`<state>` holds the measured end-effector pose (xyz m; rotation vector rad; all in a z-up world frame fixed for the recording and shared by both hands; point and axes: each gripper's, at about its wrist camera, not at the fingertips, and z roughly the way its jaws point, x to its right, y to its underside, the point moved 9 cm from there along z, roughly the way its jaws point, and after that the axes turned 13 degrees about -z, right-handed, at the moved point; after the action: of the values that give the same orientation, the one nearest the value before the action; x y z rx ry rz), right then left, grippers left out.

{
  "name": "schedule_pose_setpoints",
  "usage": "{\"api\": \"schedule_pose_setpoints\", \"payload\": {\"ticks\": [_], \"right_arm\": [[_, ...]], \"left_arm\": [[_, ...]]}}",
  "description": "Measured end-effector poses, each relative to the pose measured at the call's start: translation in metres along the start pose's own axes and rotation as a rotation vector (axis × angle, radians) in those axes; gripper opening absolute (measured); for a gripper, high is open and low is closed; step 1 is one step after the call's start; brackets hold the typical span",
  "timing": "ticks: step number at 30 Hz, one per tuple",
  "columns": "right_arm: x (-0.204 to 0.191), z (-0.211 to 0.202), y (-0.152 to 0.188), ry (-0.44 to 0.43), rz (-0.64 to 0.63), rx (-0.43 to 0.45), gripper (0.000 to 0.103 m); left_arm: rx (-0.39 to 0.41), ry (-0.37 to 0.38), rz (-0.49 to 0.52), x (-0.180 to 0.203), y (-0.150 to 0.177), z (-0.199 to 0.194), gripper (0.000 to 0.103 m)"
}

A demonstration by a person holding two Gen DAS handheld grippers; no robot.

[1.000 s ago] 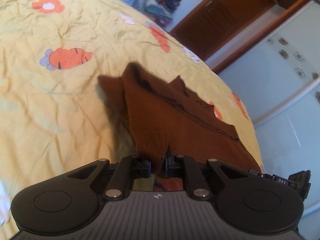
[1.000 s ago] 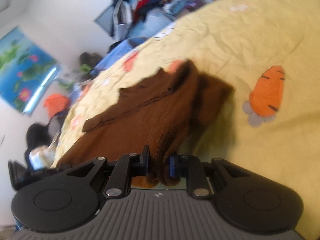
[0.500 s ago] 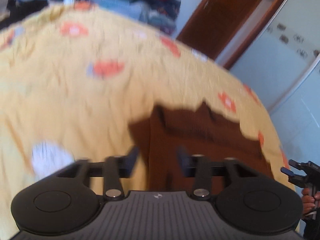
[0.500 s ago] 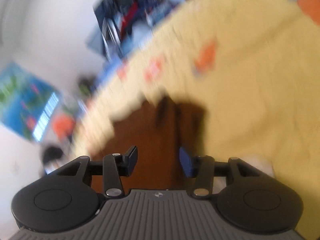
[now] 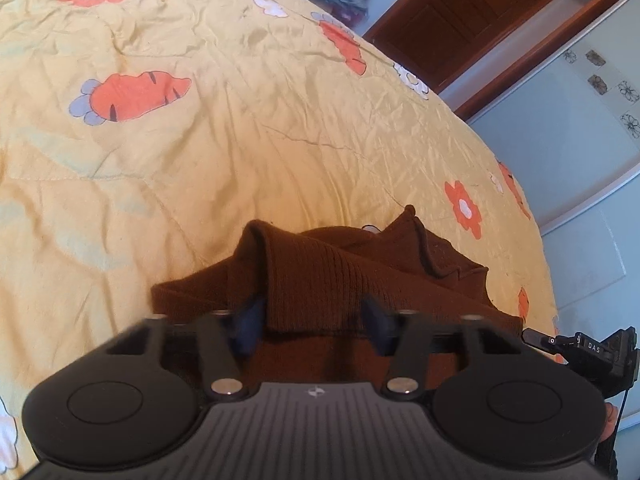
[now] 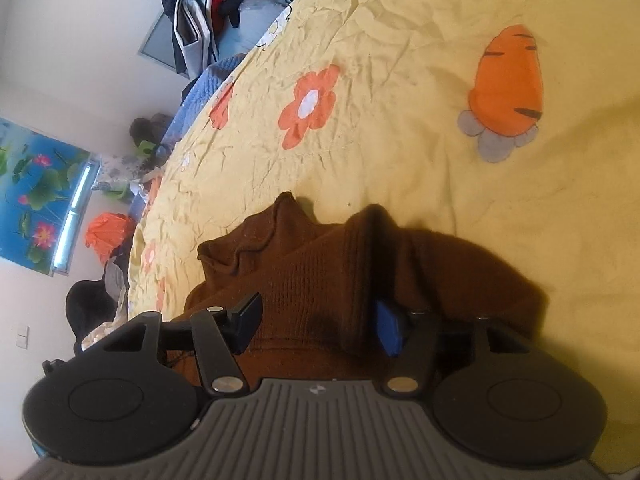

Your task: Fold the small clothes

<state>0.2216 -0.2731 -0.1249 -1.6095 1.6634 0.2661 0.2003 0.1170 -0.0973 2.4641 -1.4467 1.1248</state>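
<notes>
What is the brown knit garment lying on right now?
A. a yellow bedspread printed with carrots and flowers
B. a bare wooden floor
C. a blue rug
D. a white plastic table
A: the brown knit garment lies on the yellow bedspread with orange carrots and flowers.

Brown garment (image 5: 320, 280) partly behind tongs

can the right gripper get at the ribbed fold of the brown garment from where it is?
Probably yes. The right gripper has just been opening and its jaws straddle the ribbed fold of the brown garment; the fingers look clear of the cloth, nothing blocks them.
</notes>
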Motion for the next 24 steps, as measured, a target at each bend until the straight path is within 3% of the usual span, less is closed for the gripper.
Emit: {"api": "schedule_pose_setpoints", "payload": {"ticks": [1,2,4,6,9,11,13,14,15,16,18,22,24], "right_arm": [[0.001,0.000,-0.002,0.000,-0.003,-0.003,0.056],[0.002,0.003,-0.003,0.006,-0.013,-0.010,0.049],[0.003,0.006,-0.003,0.028,-0.049,-0.034,0.015],[0.003,0.009,-0.014,0.003,-0.049,-0.004,0.015],[0.007,-0.009,-0.037,-0.057,0.020,0.137,0.015],[0.025,-0.016,-0.049,-0.068,0.137,0.236,0.027],[0.039,-0.017,-0.051,-0.060,0.207,0.265,0.078],[0.041,-0.019,-0.049,-0.059,0.217,0.271,0.082],[0.039,-0.022,-0.047,-0.067,0.207,0.271,0.082],[0.034,-0.025,-0.044,-0.081,0.184,0.268,0.082],[0.026,-0.031,-0.041,-0.069,0.127,0.264,0.082],[0.019,-0.016,-0.054,0.119,-0.058,0.218,0.082],[0.013,0.004,-0.062,0.191,-0.169,0.167,0.080]], "left_arm": [[-0.007,-0.002,0.008,0.001,-0.001,0.001,0.011],[-0.016,-0.009,0.015,0.001,-0.001,0.004,0.007],[0.009,-0.019,0.047,0.006,-0.005,0.002,0.005],[0.051,0.018,0.090,0.022,-0.013,-0.005,0.005],[0.170,0.076,0.059,0.041,-0.044,-0.017,0.006],[0.215,0.053,0.025,0.038,-0.061,-0.013,0.011],[0.210,0.067,-0.058,0.027,-0.068,-0.011,0.021],[0.193,0.080,-0.095,0.022,-0.066,-0.011,0.026],[0.190,0.097,-0.097,0.020,-0.063,-0.014,0.040],[0.206,0.103,-0.069,0.019,-0.057,-0.018,0.063],[0.264,0.032,0.027,0.019,-0.050,-0.020,0.084],[0.276,-0.188,0.207,0.021,-0.052,0.009,0.084],[0.231,-0.256,0.262,0.020,-0.054,0.033,0.083]]}}
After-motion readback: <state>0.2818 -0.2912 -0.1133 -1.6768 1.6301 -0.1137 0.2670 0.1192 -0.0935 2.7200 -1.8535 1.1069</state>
